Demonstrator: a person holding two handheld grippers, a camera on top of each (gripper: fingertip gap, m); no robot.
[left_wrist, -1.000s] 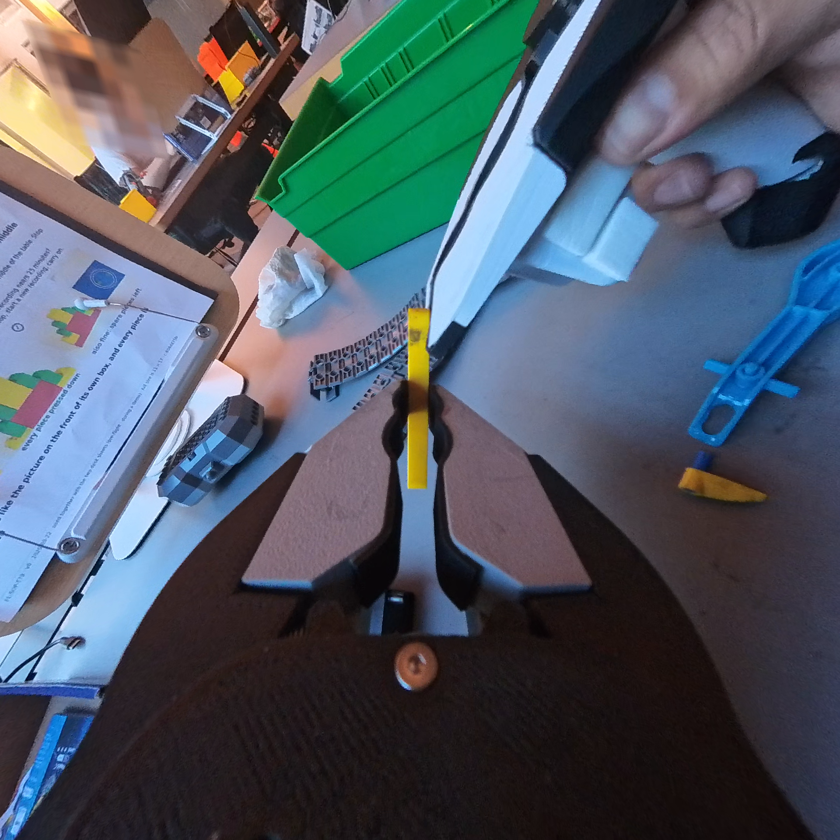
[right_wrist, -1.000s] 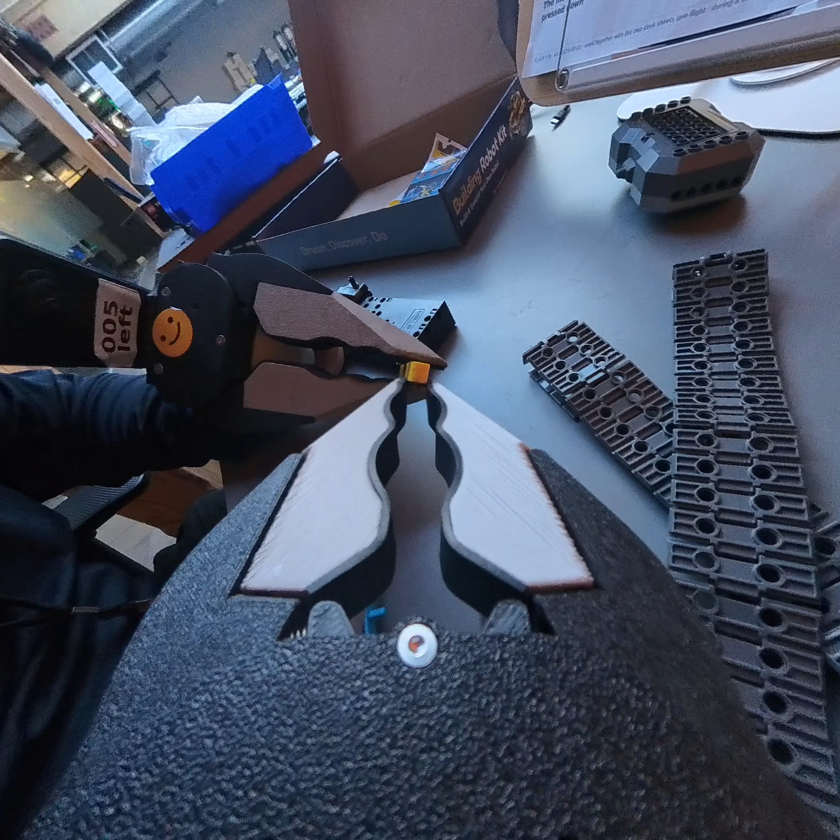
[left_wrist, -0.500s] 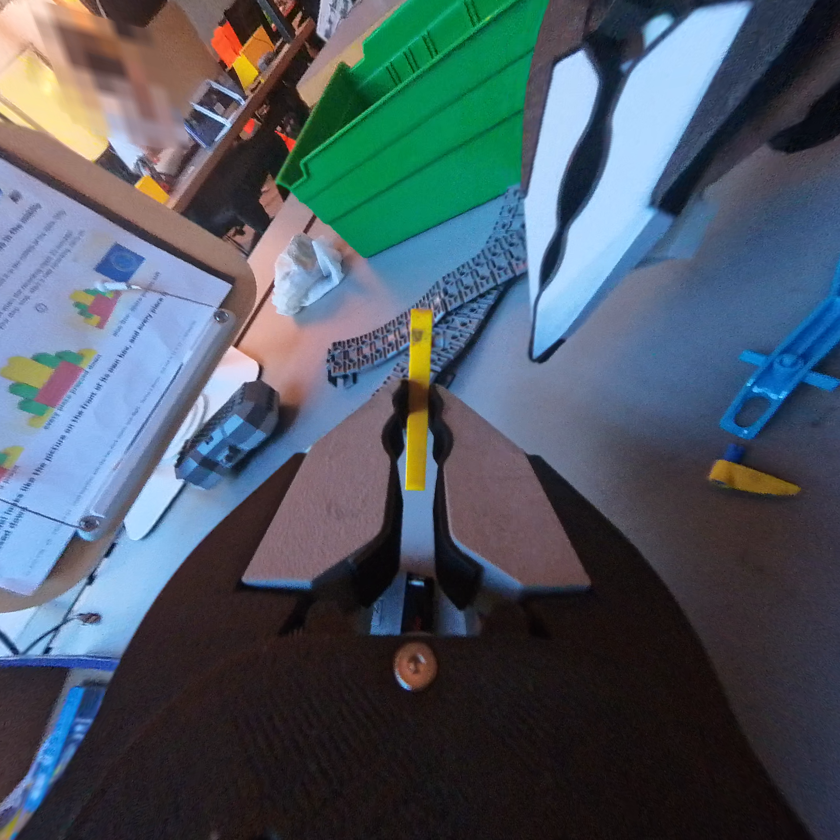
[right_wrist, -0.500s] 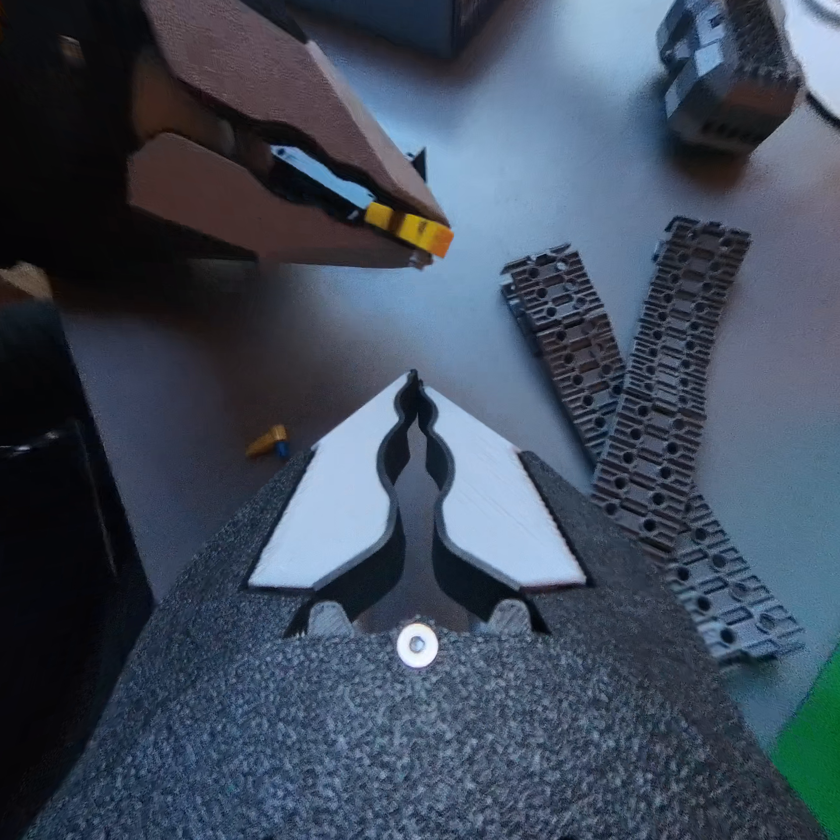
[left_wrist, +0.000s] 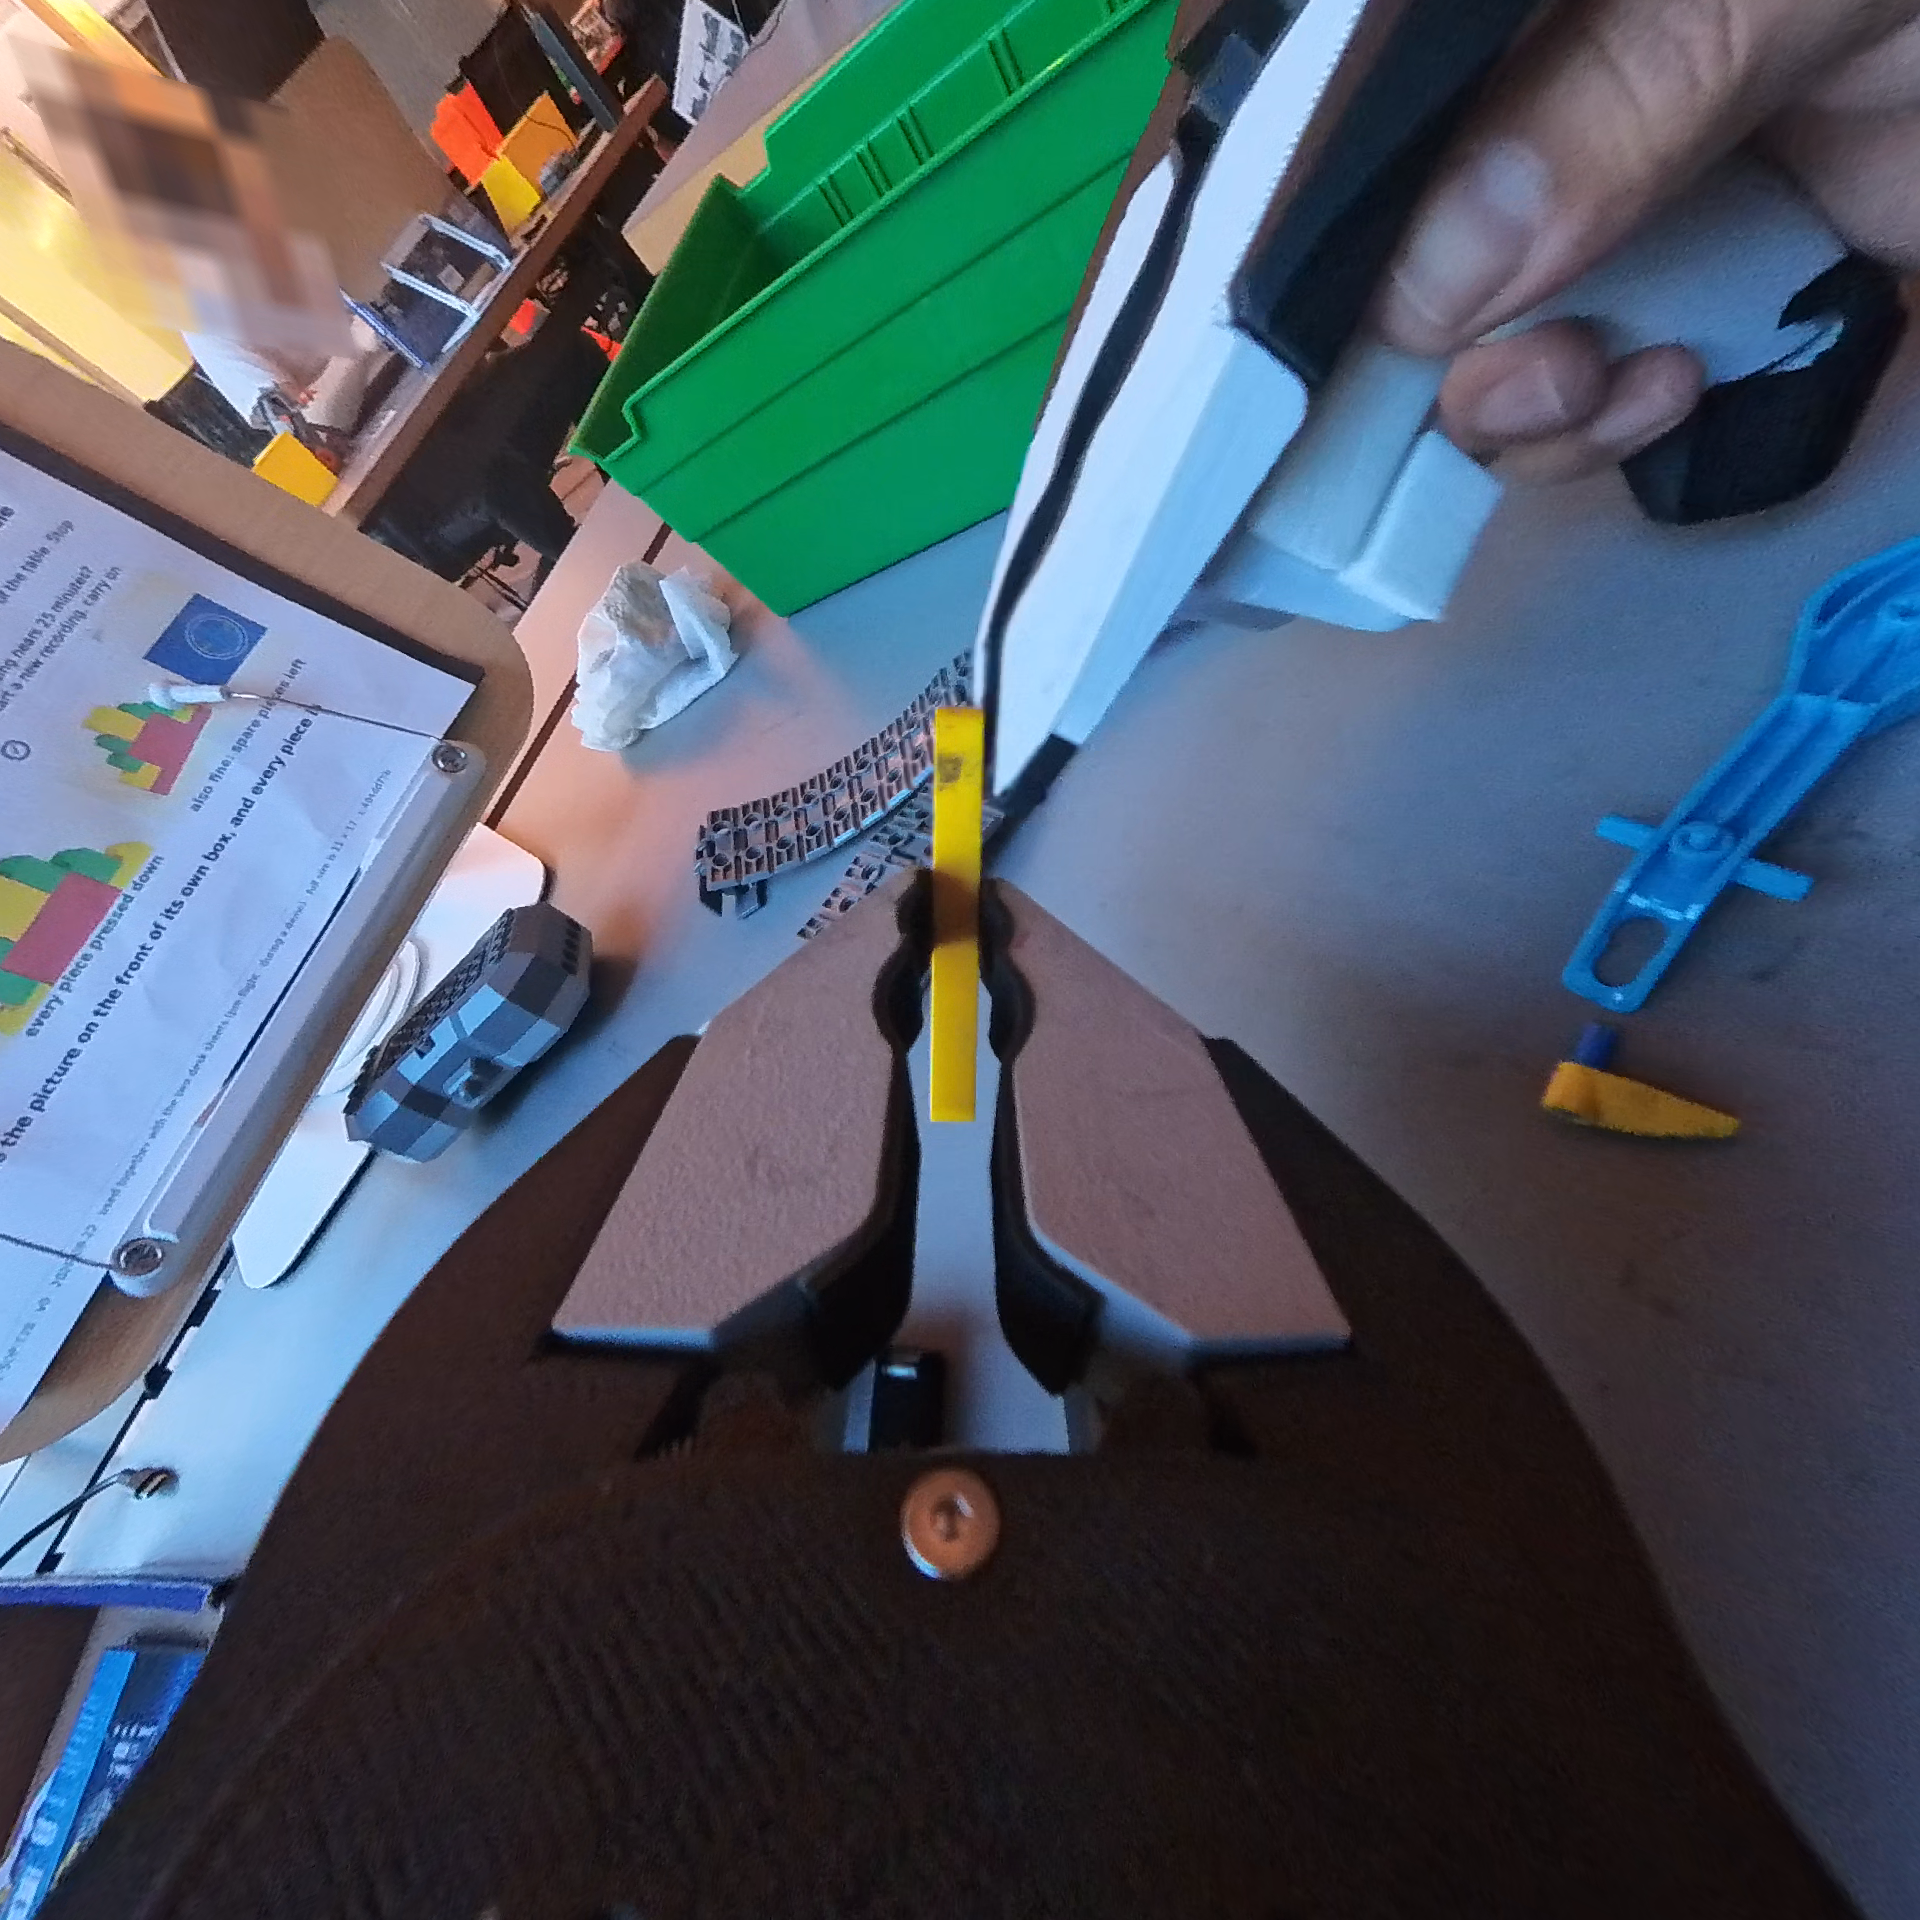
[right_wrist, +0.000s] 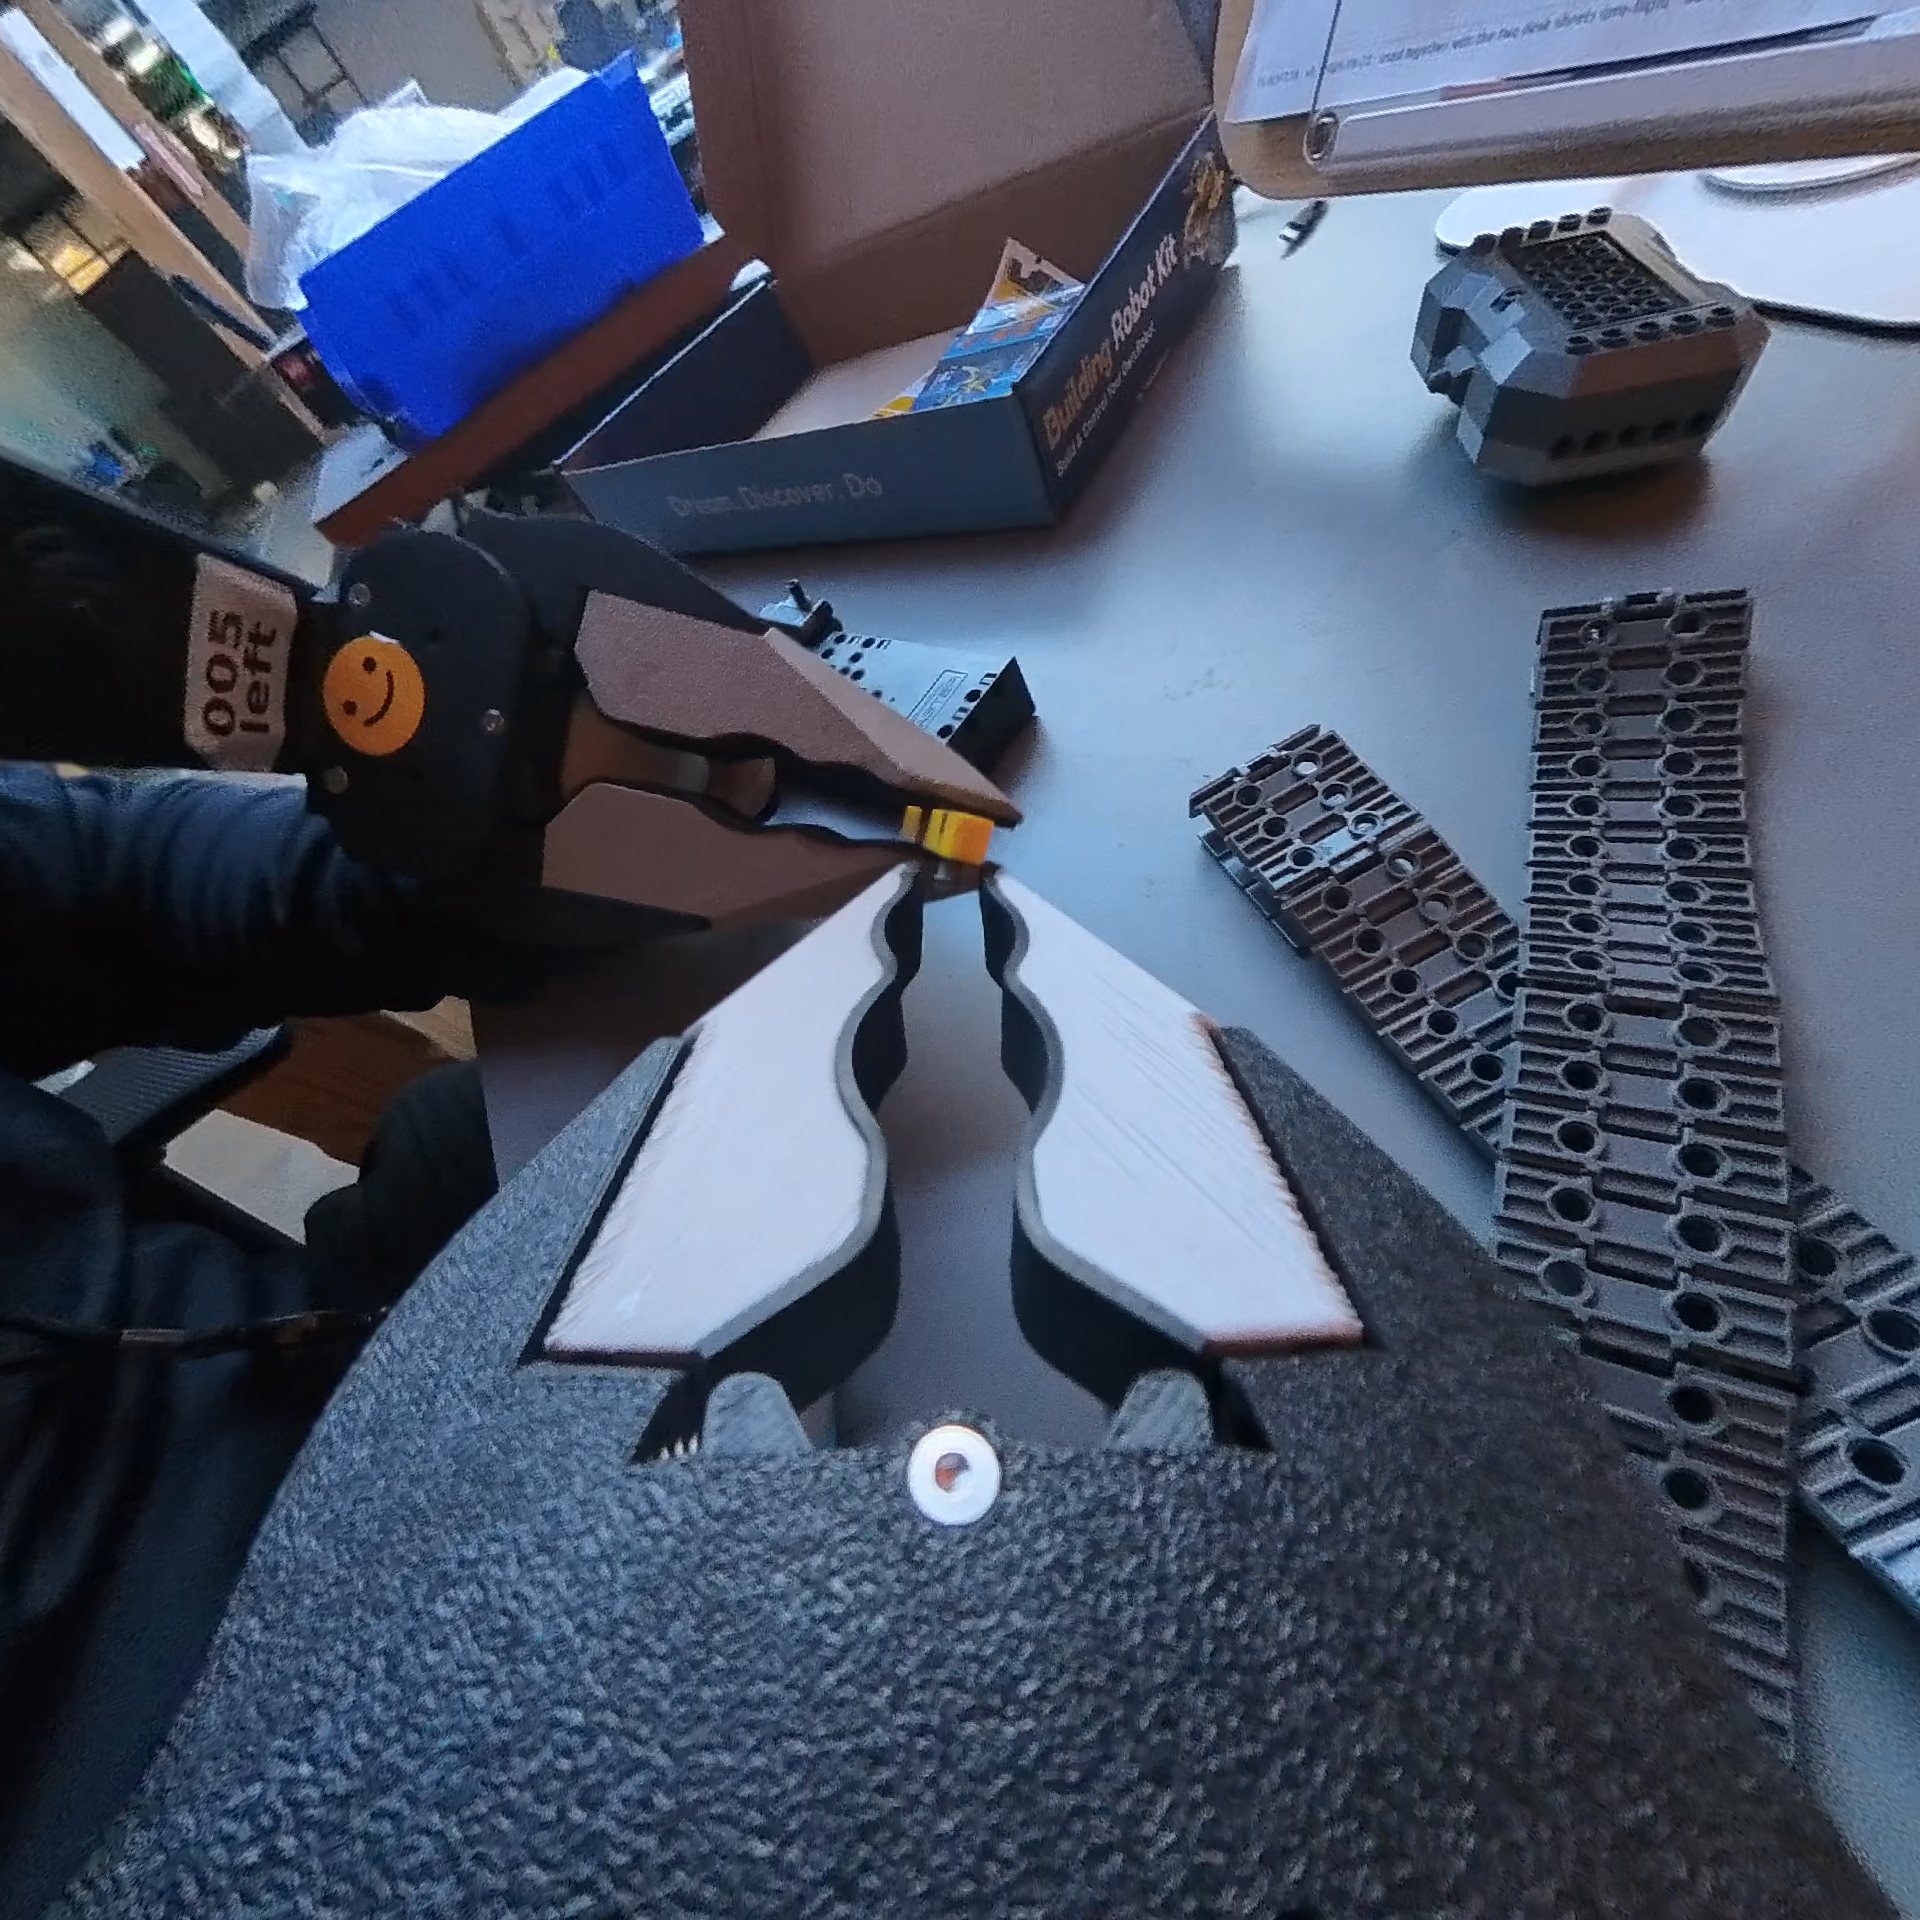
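Left gripper (left_wrist: 956, 904) fingers clamped on yellow strip (left_wrist: 956, 914); the strip runs straight along the finger axis, its near end in the gap behind the tips and its far end sticking out past them toward 12 o'clock. In the right wrist view the same strip (right_wrist: 951, 828) shows as a short yellow end poking out of the left gripper (right_wrist: 966, 836), pinched between its upper and lower fingers.

Right gripper (right_wrist: 948, 883) fingers slightly apart at the tips, holding nothing; the tips sit just beside the strip's exposed end, contact unclear. In the left wrist view the right gripper (left_wrist: 1023, 769) comes in from 1 o'clock, with a hand (left_wrist: 1621, 208) gripping it.

On the table (left_wrist: 1351, 935), left wrist view: yellow wedge piece (left_wrist: 1631, 1112) and blue tool (left_wrist: 1745, 831) at 3 o'clock, grey block (left_wrist: 473, 1034) at 9 o'clock, grey track links (left_wrist: 831, 821) just past the fingertips. Farther out, crumpled tissue (left_wrist: 649, 655) at 11 o'clock, instruction sheet on a board (left_wrist: 156, 883) at 9–10 o'clock, green bin (left_wrist: 862, 343) at 12 o'clock.

Right wrist view: track strips (right_wrist: 1642, 1039) at 3 o'clock, black brick (right_wrist: 935, 696) behind the left gripper, open kit box (right_wrist: 935, 436) at 12 o'clock, blue bin (right_wrist: 499, 260) beyond it.
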